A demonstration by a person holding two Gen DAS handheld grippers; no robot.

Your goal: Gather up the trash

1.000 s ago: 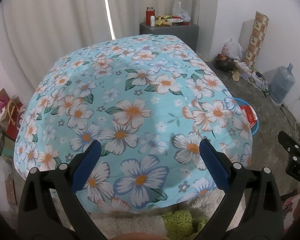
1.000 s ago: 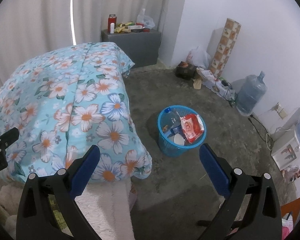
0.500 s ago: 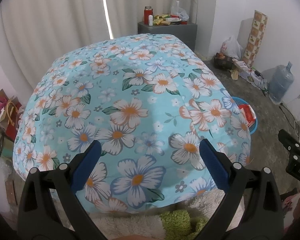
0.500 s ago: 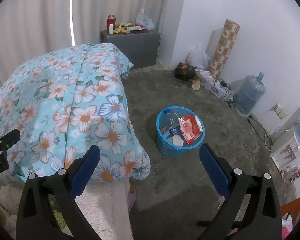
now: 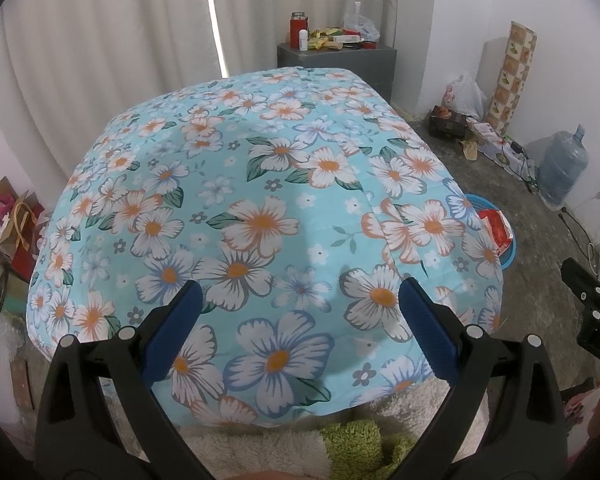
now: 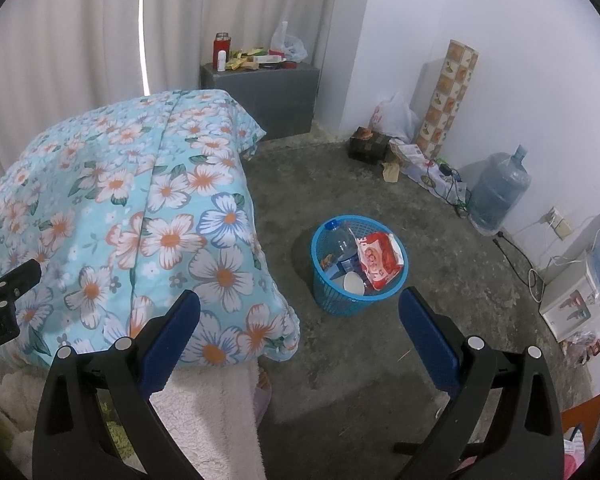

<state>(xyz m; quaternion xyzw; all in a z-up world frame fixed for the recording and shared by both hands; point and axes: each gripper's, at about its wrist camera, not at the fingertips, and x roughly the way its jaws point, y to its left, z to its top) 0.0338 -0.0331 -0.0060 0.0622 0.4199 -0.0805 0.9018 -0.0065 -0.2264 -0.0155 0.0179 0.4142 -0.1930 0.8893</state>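
Observation:
A blue plastic basket (image 6: 342,306) stands on the concrete floor beside the bed, holding a clear bottle (image 6: 343,242), a red wrapper (image 6: 378,258) and a white cup (image 6: 353,282). My right gripper (image 6: 299,312) is open and empty, held above and short of the basket. The left gripper (image 5: 299,304) is open and empty over the foot of the floral bedspread (image 5: 260,216). From the left wrist view only the basket's rim (image 5: 510,250) and a red wrapper (image 5: 496,226) show past the bed's edge. Each gripper's black tip shows at the other view's side.
A grey cabinet (image 6: 276,96) with a red flask and packets stands at the bed's head. Along the right wall sit a water jug (image 6: 498,192), a patterned roll (image 6: 446,100), a white bag and cables. A fluffy white blanket (image 6: 208,408) lies below the grippers.
Both views have shifted slightly backward and upward, so the bed and basket sit a little lower and farther. Both grippers stay open and empty.

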